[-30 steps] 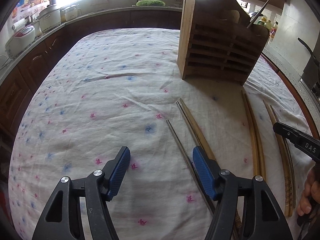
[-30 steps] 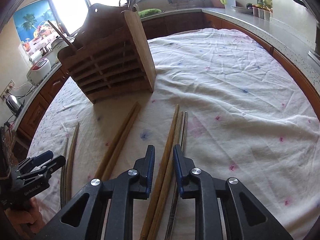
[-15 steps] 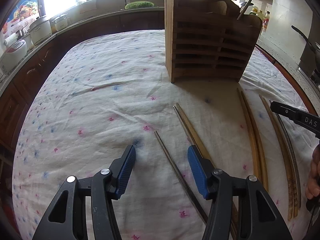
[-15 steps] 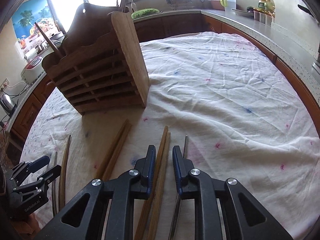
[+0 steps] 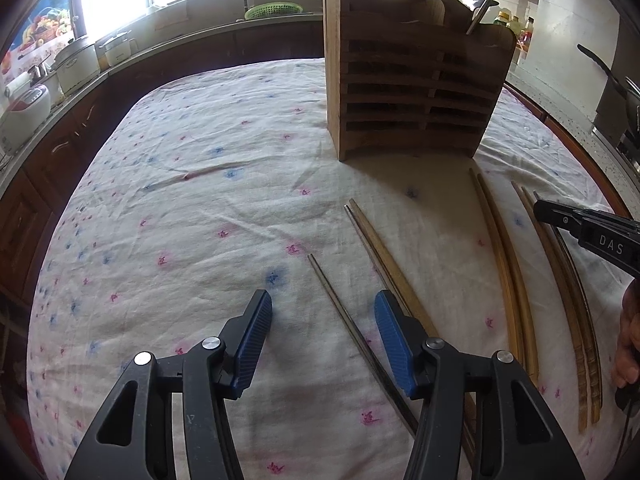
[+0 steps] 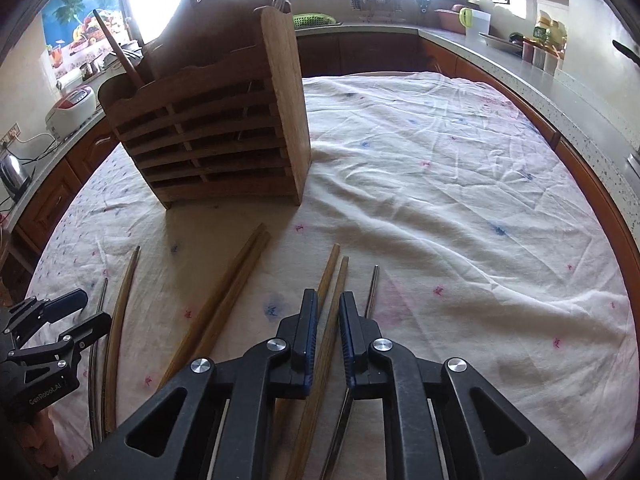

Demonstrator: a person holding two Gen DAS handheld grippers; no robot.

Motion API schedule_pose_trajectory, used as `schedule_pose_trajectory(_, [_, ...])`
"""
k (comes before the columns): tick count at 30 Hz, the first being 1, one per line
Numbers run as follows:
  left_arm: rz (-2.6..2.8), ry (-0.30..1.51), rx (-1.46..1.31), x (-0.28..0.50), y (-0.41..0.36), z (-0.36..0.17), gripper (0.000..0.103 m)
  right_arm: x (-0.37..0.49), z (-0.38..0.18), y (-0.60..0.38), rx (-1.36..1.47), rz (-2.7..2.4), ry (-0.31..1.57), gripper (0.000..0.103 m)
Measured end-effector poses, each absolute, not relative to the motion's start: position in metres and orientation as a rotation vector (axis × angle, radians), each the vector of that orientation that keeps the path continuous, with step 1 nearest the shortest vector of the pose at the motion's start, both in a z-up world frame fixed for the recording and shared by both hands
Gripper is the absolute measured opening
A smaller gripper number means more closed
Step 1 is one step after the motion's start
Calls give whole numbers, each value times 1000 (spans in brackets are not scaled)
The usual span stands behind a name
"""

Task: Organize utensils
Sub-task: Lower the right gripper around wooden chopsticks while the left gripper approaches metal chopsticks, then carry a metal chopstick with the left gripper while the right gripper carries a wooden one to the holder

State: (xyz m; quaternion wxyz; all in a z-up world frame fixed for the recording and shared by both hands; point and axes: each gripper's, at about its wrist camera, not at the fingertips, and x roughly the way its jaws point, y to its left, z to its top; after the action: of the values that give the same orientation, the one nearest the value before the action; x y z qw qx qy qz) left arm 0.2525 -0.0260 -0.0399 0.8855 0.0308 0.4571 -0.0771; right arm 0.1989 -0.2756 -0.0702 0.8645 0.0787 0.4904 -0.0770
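A slatted wooden utensil holder (image 5: 412, 92) stands on the cloth-covered table, also in the right wrist view (image 6: 216, 136), with a few utensils standing in it. Several chopstick pairs lie in front of it. My left gripper (image 5: 323, 332) is open above a thin metal chopstick (image 5: 352, 332), beside a wooden pair (image 5: 384, 256). My right gripper (image 6: 328, 320) is narrowed around a wooden chopstick pair (image 6: 330, 304), jaws close on either side; a small gap shows. A metal chopstick (image 6: 372, 292) lies just right of it.
A light wooden pair (image 5: 504, 264) and a dark curved pair (image 5: 568, 300) lie to the right. The other gripper shows at each view's edge (image 5: 592, 232), (image 6: 48, 340). Kitchen counters with appliances (image 5: 24, 116) ring the table. The white patterned cloth (image 6: 460, 200) is wrinkled.
Both grippers have moved forward toward the holder, which looks larger now. The right gripper's jaws have narrowed a little around the wooden chopstick pair.
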Motion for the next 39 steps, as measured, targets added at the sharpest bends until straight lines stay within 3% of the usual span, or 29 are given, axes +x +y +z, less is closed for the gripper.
schedule_pose_trajectory(9, [-154, 958, 68, 257, -30, -40, 52, 198, -73, -284, 195, -180, 1036, 7])
schedule_pose_trajectory(12, [-166, 946, 71, 260, -36, -39, 39, 209, -74, -281, 166, -192, 1032, 8])
schedule_pose_trajectory(14, [-188, 938, 83, 261, -41, -39, 16, 214, -75, -277, 143, -198, 1028, 8])
schedule_pose_trajectory(15, [-201, 937, 80, 262, -42, -39, 9, 215, -76, -275, 126, -200, 1027, 8])
schedule_pose_trajectory(17, [-212, 939, 68, 263, -41, -38, 5, 215, -75, -274, 116, -202, 1025, 8])
schedule_pose_trajectory(25, [-273, 907, -65, 247, -11, -12, 3, 180, -40, -282, 306, -130, 930, 5])
schedule_pose_trajectory(39, [-378, 662, -160, 158, 34, 88, 3, 128, 55, -256, 318, -30, 708, 5])
